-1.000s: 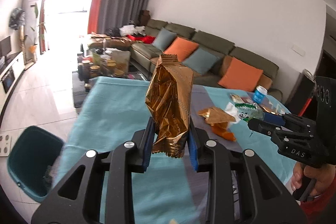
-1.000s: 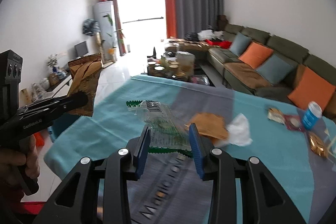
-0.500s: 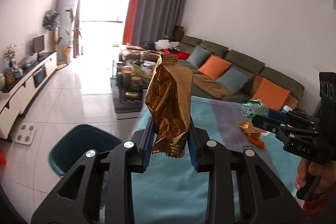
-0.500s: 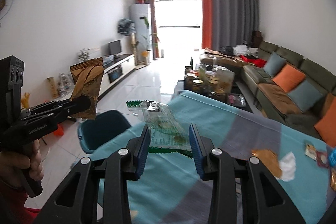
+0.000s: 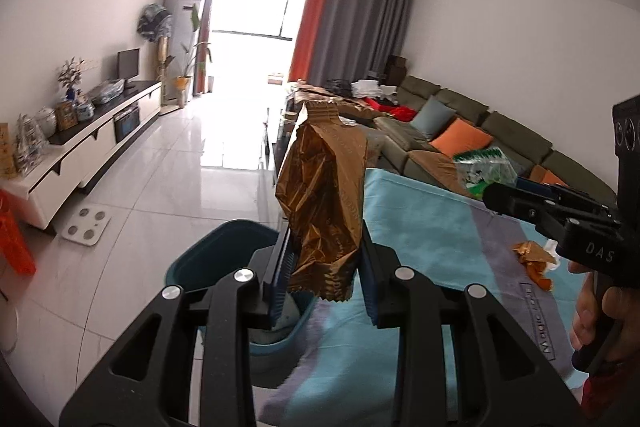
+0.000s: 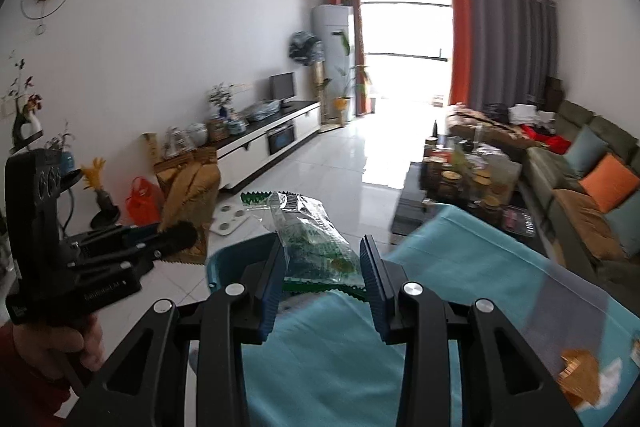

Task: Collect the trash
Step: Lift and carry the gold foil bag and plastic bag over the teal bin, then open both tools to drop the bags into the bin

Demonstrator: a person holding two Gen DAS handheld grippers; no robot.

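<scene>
Trash fills both tongs. Left tongs (image 5: 325,267) stand partly apart, their blue pads clamped on the lower end of a crumpled golden-brown foil snack bag (image 5: 324,203), which rises upright from between the pads toward twelve o'clock. Directly beneath and behind those pads sits a dark teal plastic bin (image 5: 216,259) on the white tiled floor (image 5: 160,179), at about seven o'clock of the bag. Right tongs (image 6: 323,267) are likewise partly apart and clamped on a clear plastic wrapper with green print and zigzag green edges (image 6: 312,239); the wrapper lies nearly flat and juts forward past the pads toward eleven o'clock. The bin's rim (image 6: 236,255) shows just behind the right tongs' left pad. Both tongs hover near the edge of a table under a turquoise cloth with a grey stripe (image 5: 432,219). More crumpled orange-gold wrappers (image 5: 534,257) lie on the cloth at three o'clock of the foil bag, well apart from it. A person's hand (image 5: 596,311) grips the right tongs' handle.
</scene>
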